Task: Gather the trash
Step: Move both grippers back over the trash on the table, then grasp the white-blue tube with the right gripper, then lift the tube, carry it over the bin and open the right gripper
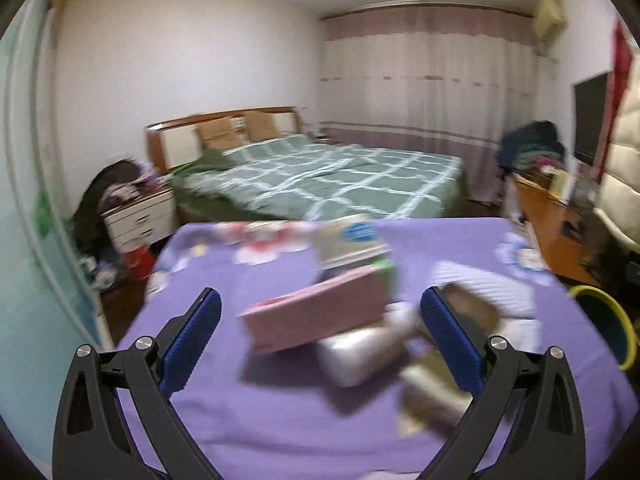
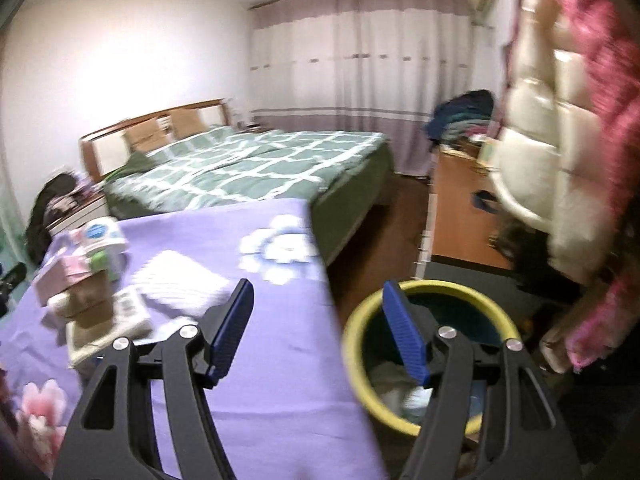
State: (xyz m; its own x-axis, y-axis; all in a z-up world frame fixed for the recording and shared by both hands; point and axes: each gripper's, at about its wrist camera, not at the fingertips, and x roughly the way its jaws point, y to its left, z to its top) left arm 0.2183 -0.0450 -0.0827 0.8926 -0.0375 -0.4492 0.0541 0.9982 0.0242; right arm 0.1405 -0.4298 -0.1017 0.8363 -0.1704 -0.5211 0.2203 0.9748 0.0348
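Trash (image 1: pixel 320 316) lies heaped between the released left tongs (image 1: pixel 320 320); clenching on the pink box (image 1: pixel 316 312) could topple it. Right tongs (image 2: pixel 318 320), released, hover with the bin (image 2: pixel 424 360) at four o'clock.

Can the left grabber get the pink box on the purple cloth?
Probably yes. The left gripper is open and empty, and the pink box lies tilted right ahead between its blue pads, on top of the pile. Nothing blocks it, though a silvery item presses close beside it.
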